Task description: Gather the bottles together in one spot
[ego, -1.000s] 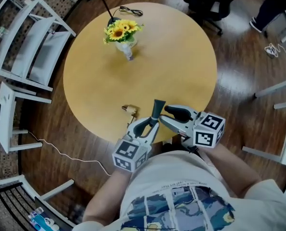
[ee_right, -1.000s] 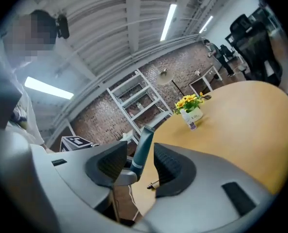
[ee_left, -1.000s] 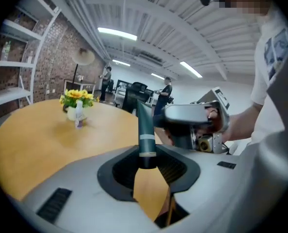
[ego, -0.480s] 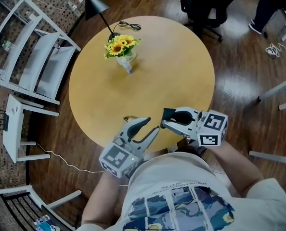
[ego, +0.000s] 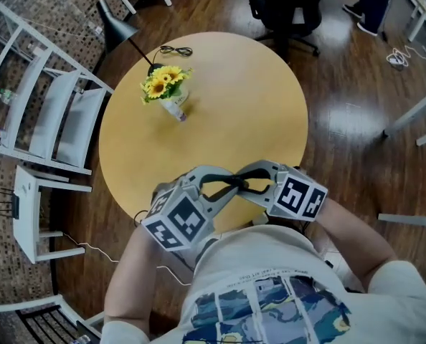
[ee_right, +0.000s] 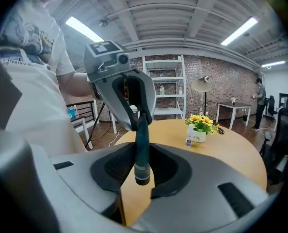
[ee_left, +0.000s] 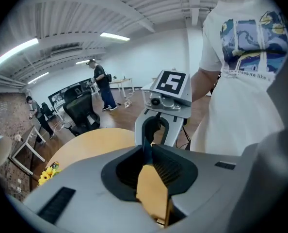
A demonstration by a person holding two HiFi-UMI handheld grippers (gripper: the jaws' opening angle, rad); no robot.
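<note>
The slim dark bottle (ee_right: 141, 144), on the bench (ego: 256, 99) a second earlier, hung above its near edge — clamped in the right hand-held gripper (ego: 247, 180), the left hand-held gripper (ego: 216, 185) just closed on its far end — seemingly ready for carrying.

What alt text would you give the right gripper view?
The fingers of the right gripper have just closed on a slim dark bottle. The left gripper faces it, fingers just closed nearly together at the bottle's far tip. Behind, a round table holds sunflowers.
</note>
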